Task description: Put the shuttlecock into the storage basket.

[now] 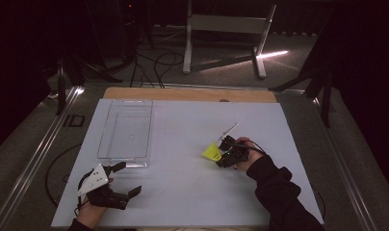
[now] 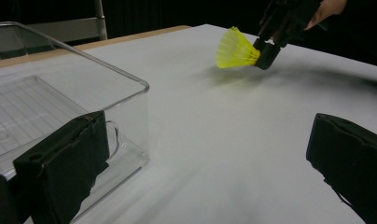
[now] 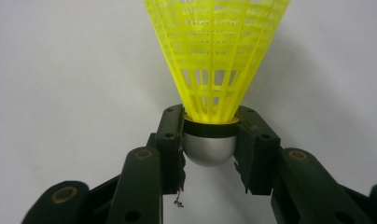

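The tray (image 1: 125,132) lies on the surface (image 1: 183,183), toward its left rear. The shuttlecock (image 1: 212,152) is to the right of the tray, held in the right hand-held gripper (image 1: 220,153). The left hand-held gripper (image 1: 130,179) sits just in front of the tray's near end.

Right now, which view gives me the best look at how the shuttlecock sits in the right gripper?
The right gripper view: the shuttlecock is close up, its grey rounded base clamped between the right gripper jaws. The left gripper view shows it from the side, farther off. The high view shows just a small yellow patch.
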A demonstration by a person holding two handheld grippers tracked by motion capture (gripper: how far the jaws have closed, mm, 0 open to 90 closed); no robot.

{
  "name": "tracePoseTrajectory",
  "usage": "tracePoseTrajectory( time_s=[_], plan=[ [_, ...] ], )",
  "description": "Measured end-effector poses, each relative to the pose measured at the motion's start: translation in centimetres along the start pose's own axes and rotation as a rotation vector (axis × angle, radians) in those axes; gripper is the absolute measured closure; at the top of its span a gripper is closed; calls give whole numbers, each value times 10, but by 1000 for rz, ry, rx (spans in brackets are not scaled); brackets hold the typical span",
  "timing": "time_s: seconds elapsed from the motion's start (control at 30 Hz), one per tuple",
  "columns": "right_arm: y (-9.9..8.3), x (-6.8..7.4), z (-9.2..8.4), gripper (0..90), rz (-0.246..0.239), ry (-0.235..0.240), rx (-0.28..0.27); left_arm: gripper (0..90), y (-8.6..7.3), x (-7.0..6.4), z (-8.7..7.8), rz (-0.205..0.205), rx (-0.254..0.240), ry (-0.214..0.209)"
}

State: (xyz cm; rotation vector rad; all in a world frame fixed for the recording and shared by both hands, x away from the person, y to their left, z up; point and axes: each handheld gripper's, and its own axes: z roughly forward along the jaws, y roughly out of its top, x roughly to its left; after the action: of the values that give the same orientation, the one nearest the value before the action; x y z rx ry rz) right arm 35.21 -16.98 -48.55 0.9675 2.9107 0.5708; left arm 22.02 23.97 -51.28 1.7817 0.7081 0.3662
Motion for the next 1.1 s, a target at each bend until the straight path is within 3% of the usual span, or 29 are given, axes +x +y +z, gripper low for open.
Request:
tracePoseTrajectory(
  time_s=[0.03, 0.4, 0.43, 0.53, 0.73, 1.0, 1.1],
  plan=[
    [-2, 0, -1, 653, -29, 18, 2, 2, 0, 0, 0, 2, 3, -1],
    [-8, 2, -7, 653, -120, 26, 11, 2, 1, -2, 3, 7, 21, -15],
    [-9, 4, -9, 653, -164, 32, 5, 2, 1, -3, 4, 3, 21, -18],
    [-10, 9, -13, 652, -205, 58, 1, 2, 1, -4, 5, 5, 30, -23],
    [-9, 15, -20, 653, -275, 115, -48, 2, 2, -5, 7, 2, 39, -32],
    [-7, 20, -24, 653, -331, 134, -81, 2, 2, -5, 7, 1, 44, -33],
    [-7, 22, -28, 653, -366, 157, -117, 2, 2, -6, 9, -4, 50, -41]
  ],
)
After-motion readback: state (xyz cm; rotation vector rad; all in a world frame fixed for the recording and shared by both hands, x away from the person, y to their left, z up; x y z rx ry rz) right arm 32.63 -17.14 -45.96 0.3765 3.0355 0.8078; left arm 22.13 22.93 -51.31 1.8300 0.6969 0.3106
